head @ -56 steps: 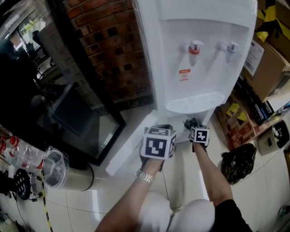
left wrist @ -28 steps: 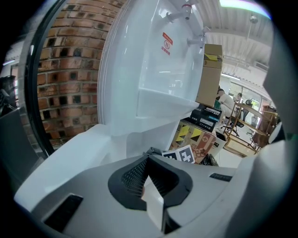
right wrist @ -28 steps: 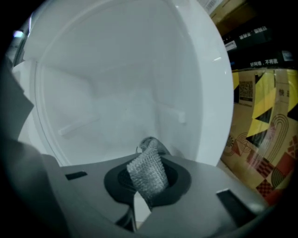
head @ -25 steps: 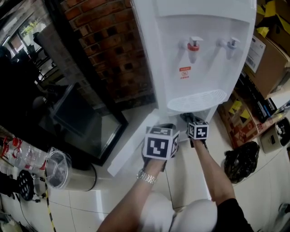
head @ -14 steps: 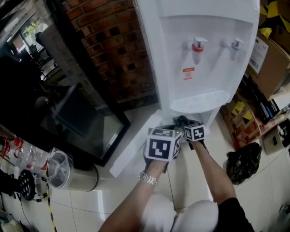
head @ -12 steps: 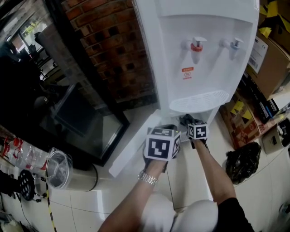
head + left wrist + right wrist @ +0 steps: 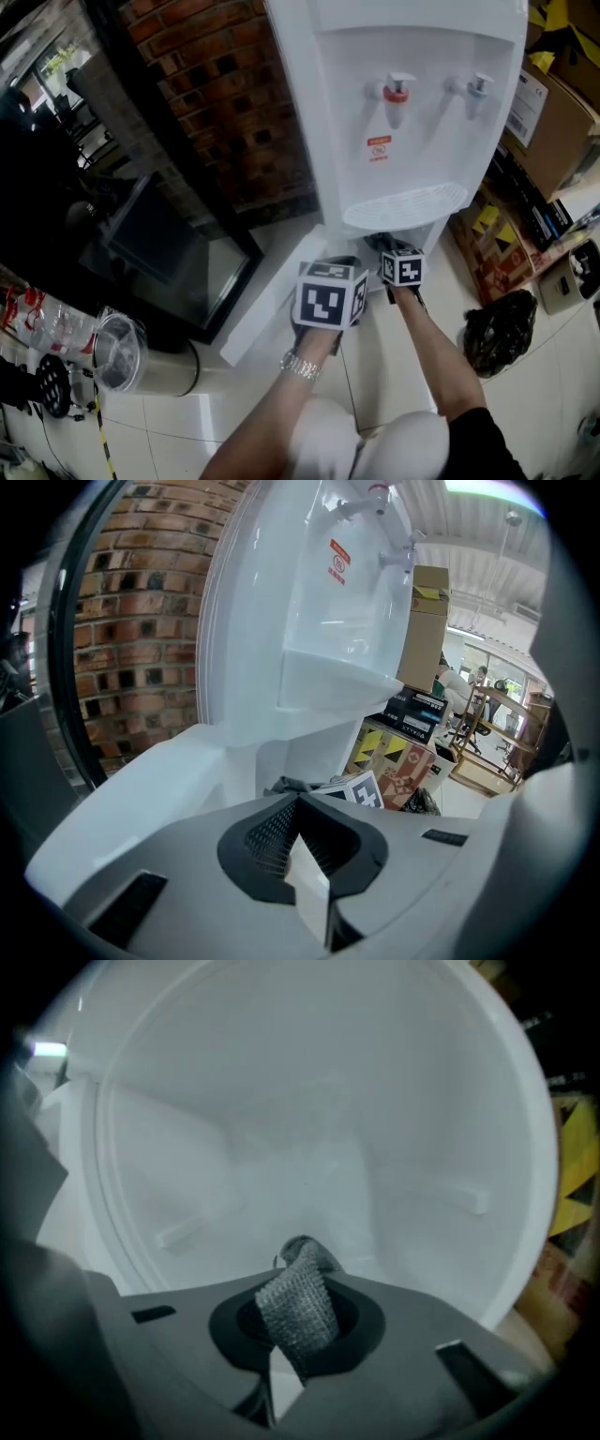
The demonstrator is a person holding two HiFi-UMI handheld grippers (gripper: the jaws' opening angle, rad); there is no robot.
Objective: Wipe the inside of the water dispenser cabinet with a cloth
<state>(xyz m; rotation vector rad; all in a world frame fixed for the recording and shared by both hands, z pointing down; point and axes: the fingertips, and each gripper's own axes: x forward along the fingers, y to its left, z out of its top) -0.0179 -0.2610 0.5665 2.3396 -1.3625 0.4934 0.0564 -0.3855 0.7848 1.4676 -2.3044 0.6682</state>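
Observation:
The white water dispenser (image 7: 412, 103) stands ahead with its low cabinet door (image 7: 267, 300) swung open to the left. My right gripper (image 7: 389, 251) is at the cabinet mouth under the drip tray, shut on a grey cloth (image 7: 380, 244). In the right gripper view the cloth (image 7: 298, 1302) folds up out of the jaws, facing the white cabinet interior (image 7: 309, 1138). My left gripper (image 7: 328, 281) hangs beside it over the open door, shut with nothing in it. The left gripper view shows its jaws (image 7: 302, 864) closed, with the cloth (image 7: 289, 786) beyond them.
A brick wall (image 7: 225, 103) and a black-framed glass panel (image 7: 173, 244) are to the left. A steel canister with a glass lid (image 7: 127, 356) lies on the tiled floor. Cardboard boxes (image 7: 553, 122) and a black bag (image 7: 492, 333) crowd the right side.
My right gripper with the cloth has shifted a little left and right at the cabinet mouth. The left gripper has stayed where it was.

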